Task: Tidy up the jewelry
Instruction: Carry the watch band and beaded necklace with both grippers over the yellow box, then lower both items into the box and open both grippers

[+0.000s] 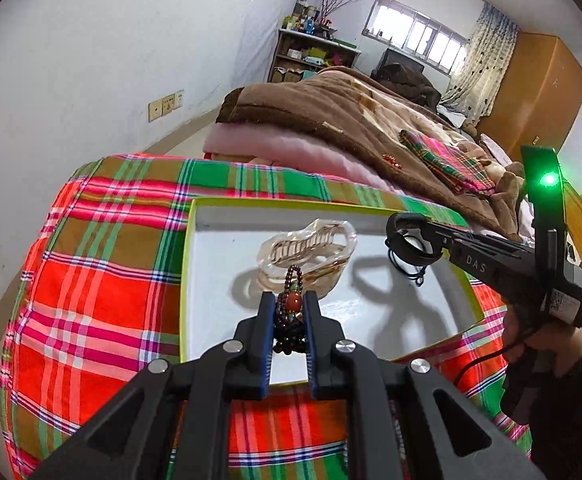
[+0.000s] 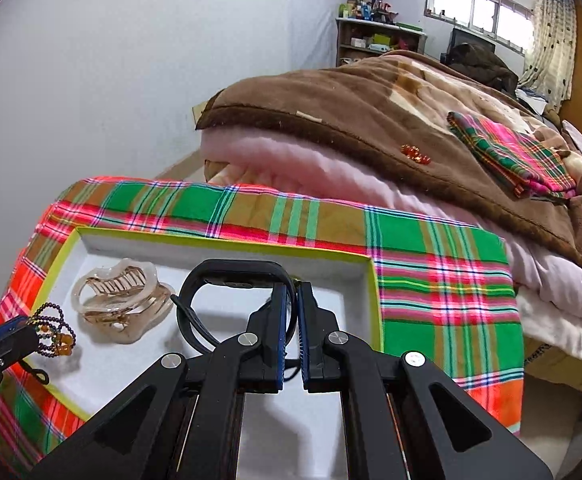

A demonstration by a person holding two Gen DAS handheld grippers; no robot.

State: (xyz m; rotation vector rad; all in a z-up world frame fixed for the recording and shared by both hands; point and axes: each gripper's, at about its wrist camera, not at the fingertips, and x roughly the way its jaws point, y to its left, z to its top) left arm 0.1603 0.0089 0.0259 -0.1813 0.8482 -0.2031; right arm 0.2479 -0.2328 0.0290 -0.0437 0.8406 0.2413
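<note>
Left claw (image 1: 287, 312) pinches a beaded bracelet (image 1: 289, 308) above the tray (image 1: 195, 280); right claw (image 2: 294, 296), nearly closed, grips a black band (image 2: 227, 276). Loose loops could snag the hair clip (image 1: 311, 256) on release.

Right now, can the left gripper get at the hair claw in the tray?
Probably not yet: the left gripper is shut on the beaded bracelet. The hair claw lies just ahead in the tray, unobstructed.

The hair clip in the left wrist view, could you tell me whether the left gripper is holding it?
No, the left gripper is shut on a bead bracelet, while the hair clip lies in the tray.
</note>
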